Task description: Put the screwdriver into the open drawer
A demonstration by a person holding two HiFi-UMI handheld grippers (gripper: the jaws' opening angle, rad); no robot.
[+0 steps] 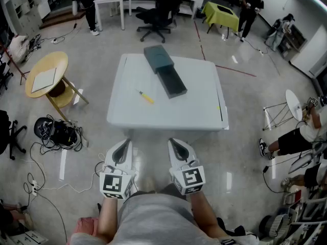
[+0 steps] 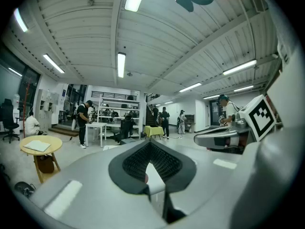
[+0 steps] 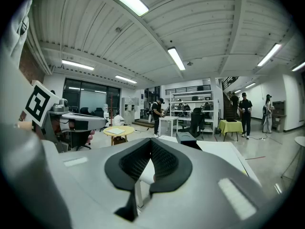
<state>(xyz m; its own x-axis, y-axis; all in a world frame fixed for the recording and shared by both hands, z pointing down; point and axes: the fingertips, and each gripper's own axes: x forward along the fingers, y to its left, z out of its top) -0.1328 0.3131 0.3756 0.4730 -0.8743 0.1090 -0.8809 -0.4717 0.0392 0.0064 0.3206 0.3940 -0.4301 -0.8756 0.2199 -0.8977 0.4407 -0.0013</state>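
Note:
A small screwdriver [image 1: 145, 97] with a yellow handle lies on the white table [image 1: 194, 111], left of centre. Just to its right stands a dark grey drawer unit [image 1: 158, 57] with its drawer [image 1: 171, 81] pulled out toward me and open. The unit also shows in the right gripper view as the drawer unit [image 3: 186, 137] ahead on the table top. My left gripper [image 1: 125, 142] and right gripper [image 1: 173, 141] hang side by side close to my body, short of the table's near edge. Both point at the table, nearly level. Each has its jaws together with nothing between them.
A round wooden side table [image 1: 47, 73] with a sheet on it stands to the left. A black bag and cables [image 1: 53, 131] lie on the floor below it. An office chair [image 1: 156, 14] sits beyond the table. A white stand [image 1: 286, 108] and a seated person [image 1: 296, 137] are at the right.

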